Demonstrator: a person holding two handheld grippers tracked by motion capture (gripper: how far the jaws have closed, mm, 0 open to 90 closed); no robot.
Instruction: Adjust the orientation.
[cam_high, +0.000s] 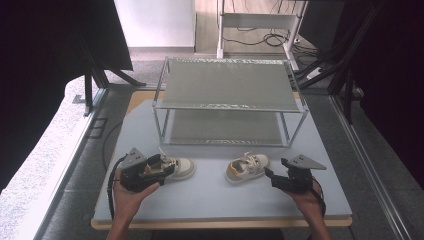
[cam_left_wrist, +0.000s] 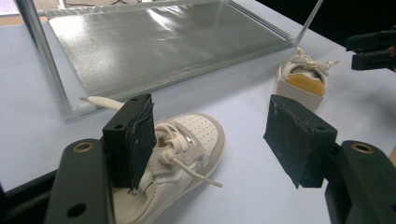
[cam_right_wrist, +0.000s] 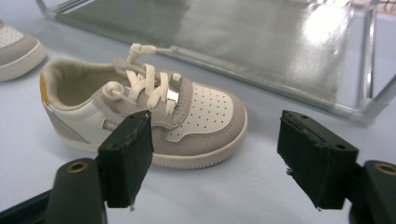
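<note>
Both forearms come in from the bottom edge of the high view, palms under the tools, each gripper low over the table (cam_high: 220, 192) and aimed forward at the rack (cam_high: 227, 102).

Left hand (cam_high: 131, 192) cups the left gripper (cam_high: 167, 166) from below — the tool angles toward centre, nose at the left shoe (cam_high: 181, 168). In the left gripper view the jaws are spread wide. One pad (cam_left_wrist: 133, 140) sits right at the shoe's (cam_left_wrist: 180, 154) collar over the laces, the other pad well clear over bare table, so nothing is gripped. Can't tell if the near pad touches the shoe or is just beside it.

Right hand (cam_high: 305, 197) holds the right gripper (cam_high: 269, 174), pointing left toward the right shoe (cam_high: 246, 167), tips just beside its heel end. In the right gripper view the jaws are wide apart and hold nothing — the shoe (cam_right_wrist: 149, 114) lies beyond them on its sole, side-on, toe near the rack's bottom shelf (cam_right_wrist: 243, 42).

Both shoes stand on the table in front of the rack, near each other with a gap between, neither on a shelf. From the left gripper view the right shoe (cam_left_wrist: 303, 81) shows heel-on, just beside the shelf's corner, with the right gripper's jaws (cam_left_wrist: 373, 49) next to it.
</note>
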